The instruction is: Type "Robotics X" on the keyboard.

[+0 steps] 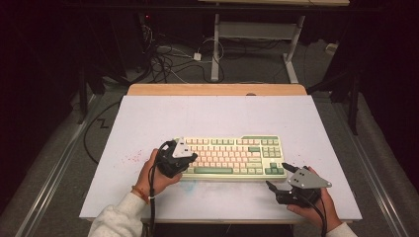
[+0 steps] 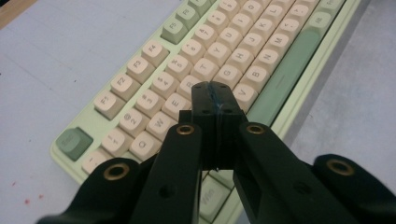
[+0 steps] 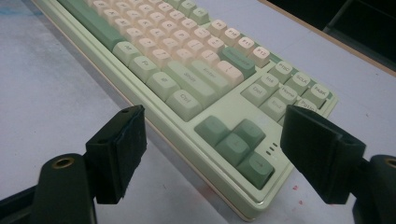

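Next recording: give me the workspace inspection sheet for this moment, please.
Surface: white table sheet, faint red specks near the left front.
Job's things: keyboard, cream and green keys, lying flat.
Clutter: nothing seen.
Grippers: left gripper shut, tips over the letter keys; right gripper open, near the keyboard's arrow-key corner.
Cables: black cable trailing from the left gripper; loose cables on the floor.
Surroundings: dark room, desk frame behind.

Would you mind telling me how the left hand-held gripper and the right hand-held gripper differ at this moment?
The left hand-held gripper has its jaws pressed shut, while the right hand-held gripper has them spread wide. The left one's tips are over the letter keys of the keyboard, near its left end; the right one sits off the keyboard's right corner, over the table, facing the arrow keys. Both are black and held in a hand.
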### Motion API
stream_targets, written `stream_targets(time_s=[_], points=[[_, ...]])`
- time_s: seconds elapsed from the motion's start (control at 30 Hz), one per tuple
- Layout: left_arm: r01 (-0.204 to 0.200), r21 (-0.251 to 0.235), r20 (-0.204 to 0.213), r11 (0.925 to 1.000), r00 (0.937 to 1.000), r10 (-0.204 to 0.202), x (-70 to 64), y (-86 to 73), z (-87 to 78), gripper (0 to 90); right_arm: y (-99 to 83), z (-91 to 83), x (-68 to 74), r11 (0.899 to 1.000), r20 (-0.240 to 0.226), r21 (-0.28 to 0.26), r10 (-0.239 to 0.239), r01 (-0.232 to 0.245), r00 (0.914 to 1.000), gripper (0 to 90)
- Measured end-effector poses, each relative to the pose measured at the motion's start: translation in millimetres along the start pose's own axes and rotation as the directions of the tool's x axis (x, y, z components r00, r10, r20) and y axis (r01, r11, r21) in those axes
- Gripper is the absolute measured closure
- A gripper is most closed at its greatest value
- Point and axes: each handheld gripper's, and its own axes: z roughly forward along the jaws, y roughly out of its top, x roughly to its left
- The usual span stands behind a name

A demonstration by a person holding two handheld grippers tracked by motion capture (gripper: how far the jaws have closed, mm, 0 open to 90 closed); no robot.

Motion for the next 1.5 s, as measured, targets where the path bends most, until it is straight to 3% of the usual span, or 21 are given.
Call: stream_targets(time_s=[0.23,0.57,0.93,1.03,1.13,1.5], points=[[-0.031,0.044,0.013,0.9986,0.9995,0.03,2.0,18.1,21.2,87.7,-0.8,0.7,0.1,1.0,-0.003,0.006,-0.003,0.003,1.0,22.9],[-0.06,0.105,0.023,0.9926,0.998,0.058,3.5,32.1,49.2,87.7,-1.8,1.8,0.1,1.0,-0.007,0.015,-0.008,0.008,0.9999,22.8],[-0.054,0.12,0.01,0.9913,0.9985,0.053,6.3,36.4,57.0,87.5,-2.8,2.1,-0.7,1.0,-0.012,0.019,-0.013,0.013,0.9998,22.8],[-0.069,0.147,0.018,0.9867,0.9976,0.067,5.6,36.0,59.6,87.6,-3.0,2.9,-0.5,1.0,-0.012,0.027,-0.015,0.015,0.9998,22.9],[-0.08,0.144,0.014,0.9864,0.9968,0.079,3.3,37.3,59.2,87.6,-3.2,4.1,0.3,0.999,-0.014,0.039,-0.022,0.022,0.9997,23.0],[-0.071,0.042,-0.019,0.9966,0.9972,0.072,4.7,36.6,35.3,84.9,-2.2,1.7,-0.7,0.999,-0.011,0.031,-0.019,0.019,0.9998,22.9]])
